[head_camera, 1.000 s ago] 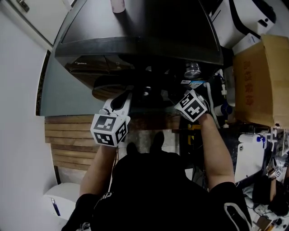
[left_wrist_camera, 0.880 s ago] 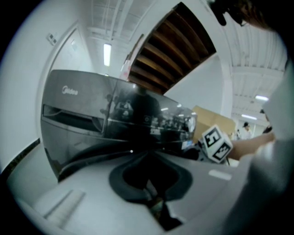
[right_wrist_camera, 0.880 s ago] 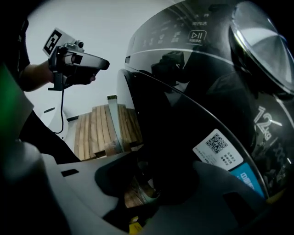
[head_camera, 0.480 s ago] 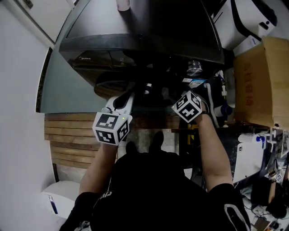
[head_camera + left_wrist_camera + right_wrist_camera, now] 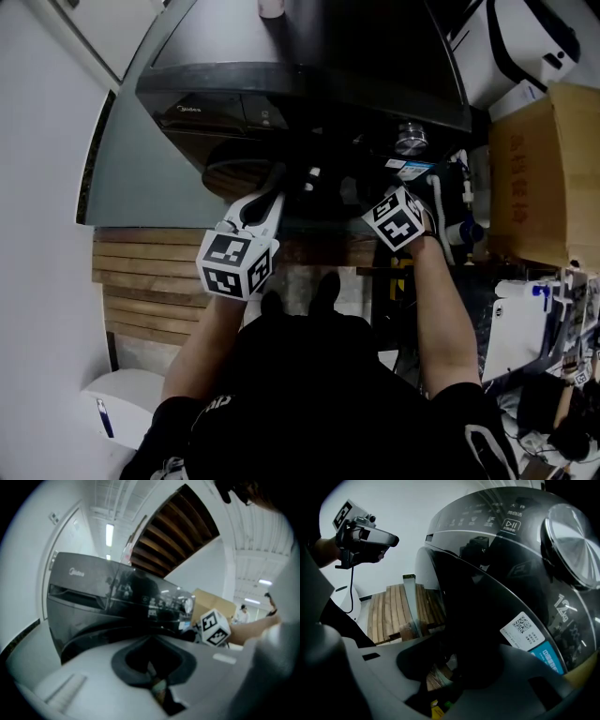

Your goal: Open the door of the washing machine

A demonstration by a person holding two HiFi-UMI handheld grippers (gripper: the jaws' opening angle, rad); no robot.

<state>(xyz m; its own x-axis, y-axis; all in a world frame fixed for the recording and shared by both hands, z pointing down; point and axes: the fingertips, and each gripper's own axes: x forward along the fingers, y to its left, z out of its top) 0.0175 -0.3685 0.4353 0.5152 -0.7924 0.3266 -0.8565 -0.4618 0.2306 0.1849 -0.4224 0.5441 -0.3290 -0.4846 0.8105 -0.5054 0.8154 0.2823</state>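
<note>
The dark washing machine (image 5: 300,84) fills the top of the head view, its round door (image 5: 230,173) facing me. My left gripper (image 5: 275,180) points at the door's front, shut with nothing in it; its jaws (image 5: 152,677) meet in the left gripper view. My right gripper (image 5: 375,202) reaches in at the door's right side, below the silver knob (image 5: 410,141). In the right gripper view its jaws (image 5: 445,667) stand wide with the door's dark rim (image 5: 440,620) running down between them. I see no pad pressing on it. My left gripper (image 5: 370,538) hangs apart at the upper left there.
A cardboard box (image 5: 530,178) stands right of the machine, with white equipment (image 5: 534,37) behind it. A wooden slat platform (image 5: 141,291) lies at the machine's foot on the left, beside a white wall (image 5: 37,187). A bottle (image 5: 272,7) stands on the machine's top.
The right gripper's marker cube has tipped slightly while staying in place. The left gripper has edged a little toward the door. The whole view has drifted downward.
</note>
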